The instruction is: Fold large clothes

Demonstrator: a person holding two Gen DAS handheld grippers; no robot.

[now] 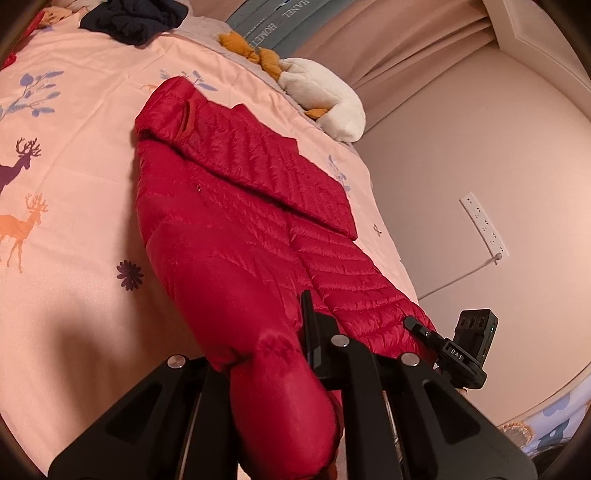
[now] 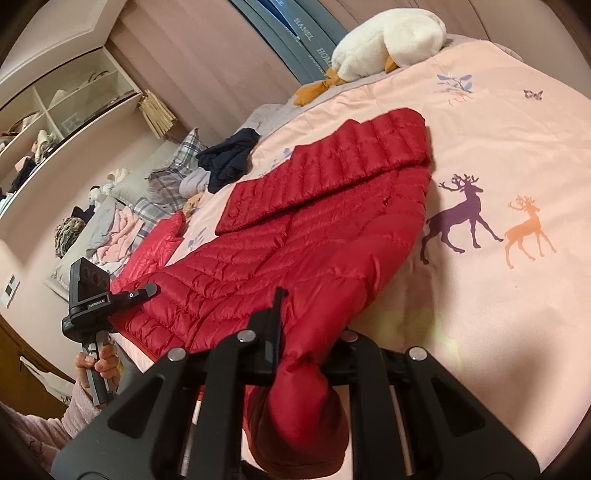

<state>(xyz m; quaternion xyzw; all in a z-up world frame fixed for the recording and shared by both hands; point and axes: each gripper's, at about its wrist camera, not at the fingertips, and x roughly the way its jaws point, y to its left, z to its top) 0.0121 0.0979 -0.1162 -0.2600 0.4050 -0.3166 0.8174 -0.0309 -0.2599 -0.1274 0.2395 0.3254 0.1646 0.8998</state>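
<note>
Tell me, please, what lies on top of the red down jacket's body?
One sleeve lies folded across the red down jacket. Whatever is beneath the jacket is covered, apart from the surrounding pink bedspread.

A pink bedsheet printed with a purple deer, an orange deer and blue leaf sprigs covers the bed. A white plush goose with orange feet lies at the bed's far edge, against grey-blue pillows bearing lettering. A crumpled dark navy garment sits near the bed's far corner. Beside the bed, plaid and pale fabrics are heaped, perhaps on a sofa. An open shelf unit is built into the wall. A white power strip lies on the floor.
</note>
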